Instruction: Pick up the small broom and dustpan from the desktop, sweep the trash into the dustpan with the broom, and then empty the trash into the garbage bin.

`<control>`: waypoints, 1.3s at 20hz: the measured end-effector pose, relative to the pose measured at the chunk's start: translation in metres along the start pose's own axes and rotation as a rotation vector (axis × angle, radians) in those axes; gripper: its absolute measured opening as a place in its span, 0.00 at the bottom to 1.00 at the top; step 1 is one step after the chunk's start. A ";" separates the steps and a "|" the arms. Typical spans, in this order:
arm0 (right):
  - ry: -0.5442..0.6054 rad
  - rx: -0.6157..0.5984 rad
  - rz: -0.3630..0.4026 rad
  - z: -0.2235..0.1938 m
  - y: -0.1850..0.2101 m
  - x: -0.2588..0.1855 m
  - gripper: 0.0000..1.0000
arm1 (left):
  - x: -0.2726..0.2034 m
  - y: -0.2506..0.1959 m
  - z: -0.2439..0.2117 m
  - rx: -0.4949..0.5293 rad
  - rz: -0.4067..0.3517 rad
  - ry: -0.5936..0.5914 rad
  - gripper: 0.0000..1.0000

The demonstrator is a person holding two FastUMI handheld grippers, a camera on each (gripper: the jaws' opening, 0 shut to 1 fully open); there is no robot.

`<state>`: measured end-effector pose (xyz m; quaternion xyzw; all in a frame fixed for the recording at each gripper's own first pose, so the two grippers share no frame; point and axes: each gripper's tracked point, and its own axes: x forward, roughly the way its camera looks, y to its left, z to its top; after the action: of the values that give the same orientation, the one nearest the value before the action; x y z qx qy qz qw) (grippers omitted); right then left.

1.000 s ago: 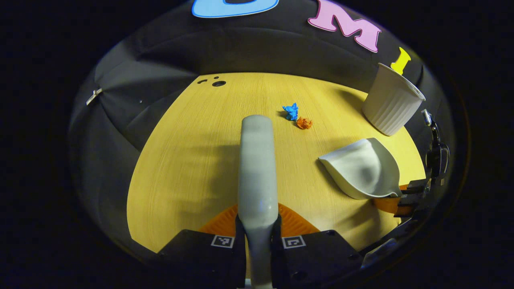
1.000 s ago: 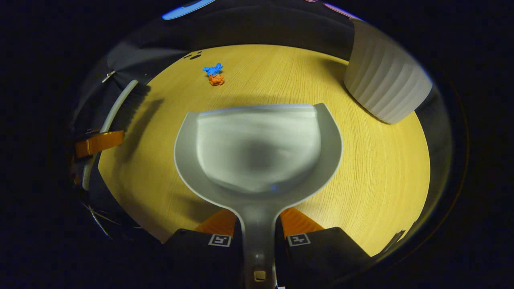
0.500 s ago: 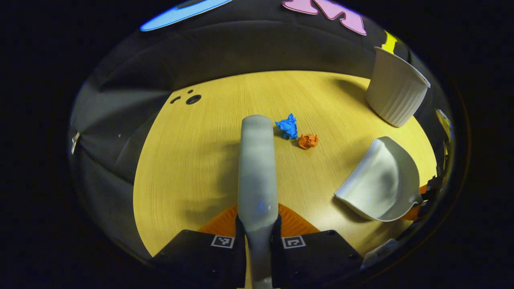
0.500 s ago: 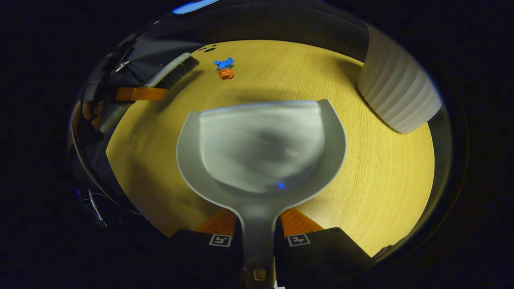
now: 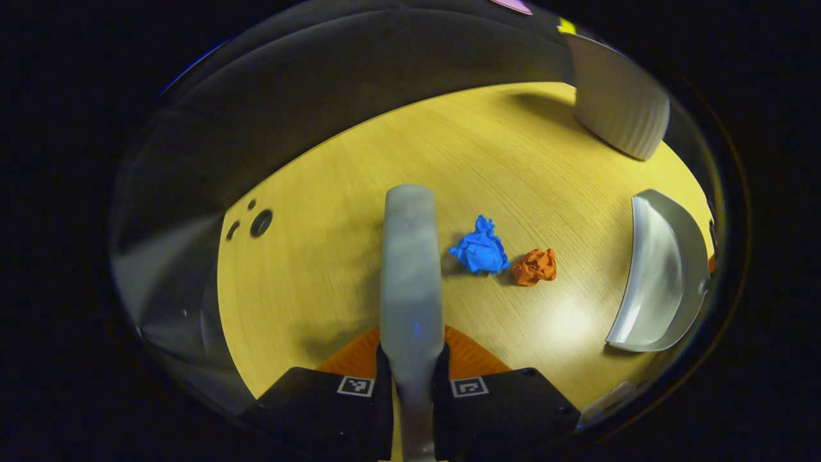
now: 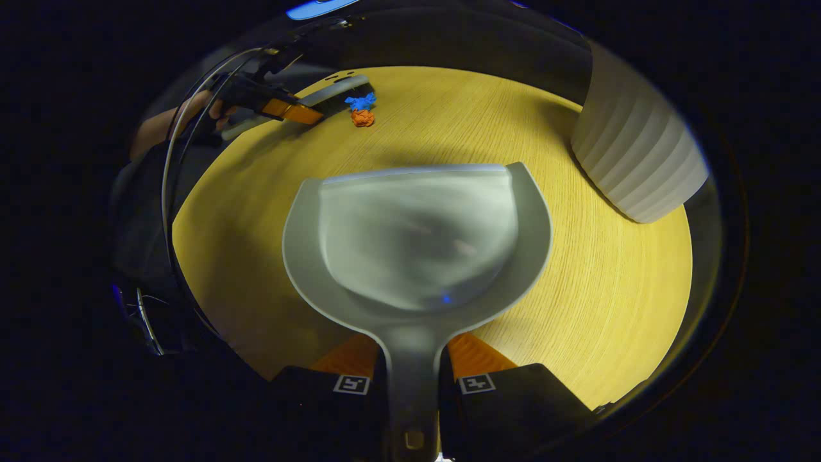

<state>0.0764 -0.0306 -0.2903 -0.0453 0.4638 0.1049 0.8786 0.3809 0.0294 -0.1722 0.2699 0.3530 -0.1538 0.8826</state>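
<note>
Yellow wood-grain desktop (image 5: 321,289) is spread beneath both tools. At the left gripper (image 5: 411,375), the broom (image 5: 410,269) handle is clamped between both fingers and runs straight ahead; just right of its far end lie a blue paper wad (image 5: 480,249) and an orange paper wad (image 5: 533,266), almost touching. At the right gripper (image 6: 412,375), the dustpan (image 6: 417,237) handle is pinched, the pan held forward. Farther right of it stands the ribbed white garbage bin (image 6: 635,160).
</note>
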 end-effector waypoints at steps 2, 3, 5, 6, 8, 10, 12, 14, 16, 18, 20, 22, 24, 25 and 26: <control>0.001 0.002 -0.002 0.000 0.000 0.000 0.35 | 0.004 -0.011 0.011 0.066 -0.065 -0.008 0.29; 0.003 0.001 -0.003 0.000 0.000 0.000 0.35 | 0.005 -0.016 0.013 0.087 -0.090 -0.005 0.27; 0.007 0.001 -0.003 0.001 0.000 -0.002 0.35 | 0.003 -0.031 0.017 0.125 -0.134 -0.005 0.28; 0.009 0.001 -0.003 0.000 0.001 -0.001 0.35 | 0.000 -0.043 0.016 0.131 -0.159 -0.003 0.28; 0.010 -0.001 -0.003 0.000 0.000 0.000 0.35 | -0.005 -0.071 0.013 0.129 -0.222 0.006 0.28; 0.010 -0.005 -0.003 0.000 0.001 -0.001 0.35 | -0.016 -0.097 0.002 0.127 -0.278 0.028 0.30; 0.009 -0.011 -0.005 0.001 0.000 -0.001 0.31 | -0.026 -0.119 -0.004 0.133 -0.324 0.044 0.31; 0.008 -0.018 -0.006 0.000 0.000 -0.001 0.39 | -0.033 -0.137 -0.011 0.140 -0.349 0.064 0.29; 0.010 -0.021 -0.002 0.000 0.000 -0.001 0.35 | -0.038 -0.147 -0.012 0.134 -0.382 0.076 0.30; 0.009 -0.031 -0.002 0.000 0.000 -0.001 0.35 | -0.048 -0.165 -0.016 0.129 -0.438 0.096 0.30; 0.004 -0.036 0.003 0.001 0.000 -0.001 0.35 | -0.058 -0.183 -0.022 0.140 -0.475 0.118 0.30; -0.002 -0.031 0.008 0.001 0.001 0.000 0.35 | -0.066 -0.191 -0.024 0.159 -0.474 0.114 0.28; -0.009 -0.031 0.014 0.001 0.001 0.000 0.35 | -0.074 -0.199 -0.026 0.148 -0.480 0.107 0.28; -0.014 -0.030 0.016 0.001 0.000 -0.001 0.35 | -0.079 -0.200 -0.025 0.132 -0.481 0.097 0.28; -0.020 -0.028 0.018 0.000 0.001 0.000 0.35 | -0.083 -0.199 -0.026 0.114 -0.475 0.087 0.28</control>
<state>0.0762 -0.0298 -0.2904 -0.0523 0.4540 0.1197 0.8814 0.2167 -0.1090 -0.2021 0.2353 0.4349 -0.3649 0.7889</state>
